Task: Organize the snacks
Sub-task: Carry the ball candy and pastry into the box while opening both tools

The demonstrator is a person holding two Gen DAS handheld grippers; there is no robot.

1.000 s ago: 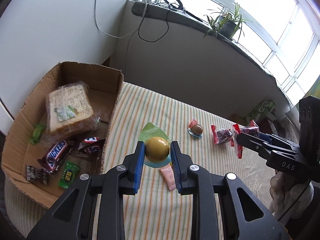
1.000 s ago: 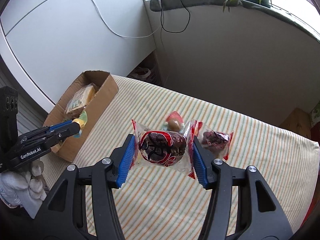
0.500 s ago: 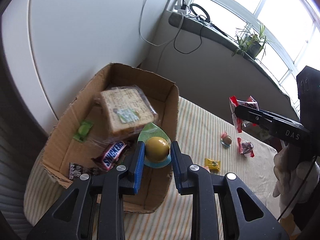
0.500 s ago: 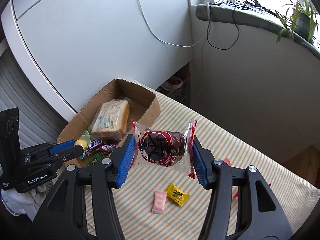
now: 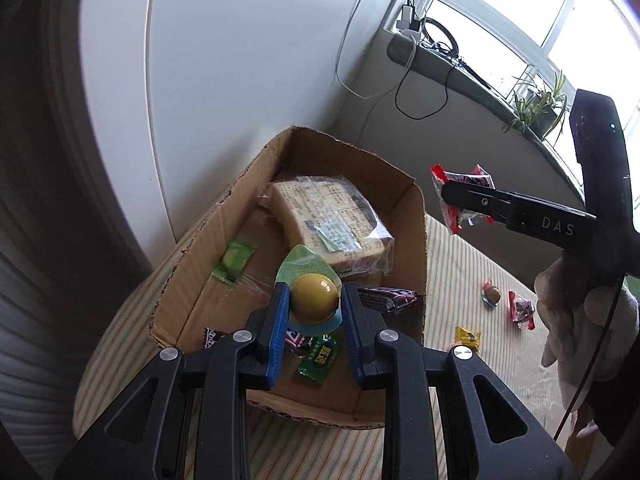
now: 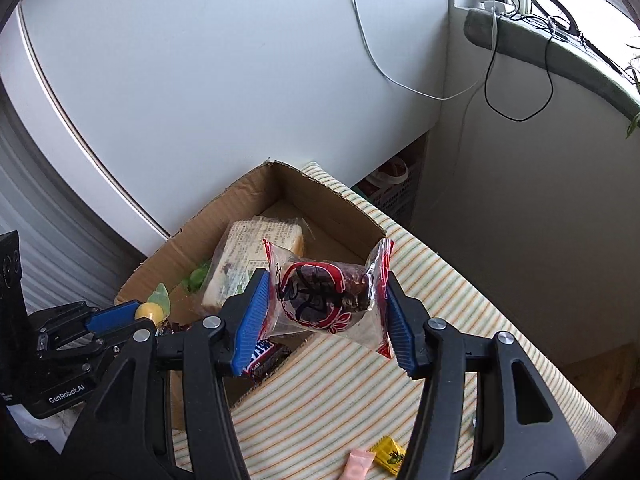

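Two snacks ride clamped: left gripper (image 5: 313, 307) clenches a yellow jelly cup (image 5: 314, 298) above the cardboard box (image 5: 416, 248), right gripper (image 6: 326, 306) pinches a red-printed packet (image 6: 326, 290) near its rim; bread and bars lie below, four small sweets remain on the striped cloth (image 5: 460, 280) beyond

A striped tablecloth (image 5: 472, 280) carries a cardboard box (image 5: 416, 240) and scattered candies (image 5: 467, 336).

white wall (image 5: 240, 80), bright window (image 5: 540, 12) (plant on sill), striped tablecloth (image 6: 460, 320)

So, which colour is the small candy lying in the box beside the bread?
Green: the candy shows best in the left wrist view.
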